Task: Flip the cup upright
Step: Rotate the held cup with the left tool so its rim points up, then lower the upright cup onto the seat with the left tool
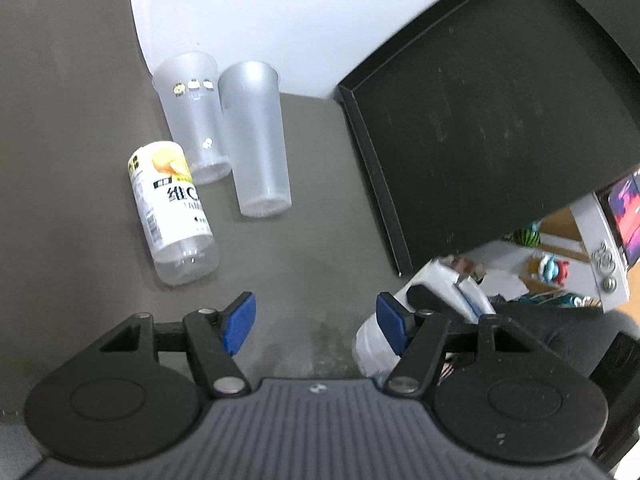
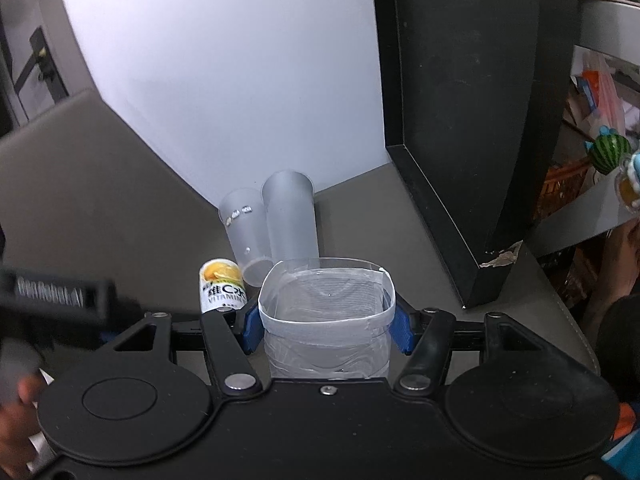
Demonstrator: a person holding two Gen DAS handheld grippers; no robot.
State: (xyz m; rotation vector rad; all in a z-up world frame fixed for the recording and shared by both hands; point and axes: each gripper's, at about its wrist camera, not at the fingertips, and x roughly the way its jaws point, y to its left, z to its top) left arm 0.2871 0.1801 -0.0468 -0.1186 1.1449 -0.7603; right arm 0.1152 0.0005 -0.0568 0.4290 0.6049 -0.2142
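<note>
Clear square-mouthed cup (image 2: 326, 312), rim wrapped in white tape, stands mouth-up on the grey table (image 2: 500, 320), clamped between the blue pads of the right gripper (image 2: 326, 326). Left gripper (image 1: 312, 322) hangs over bare table with fingers spread wide, holding nothing. Behind the cup: a vitamin bottle (image 2: 222, 286), cap end toward camera, and two frosted tumblers (image 2: 290, 218) side by side. A black tray (image 2: 460, 128) leans upright, right.
</note>
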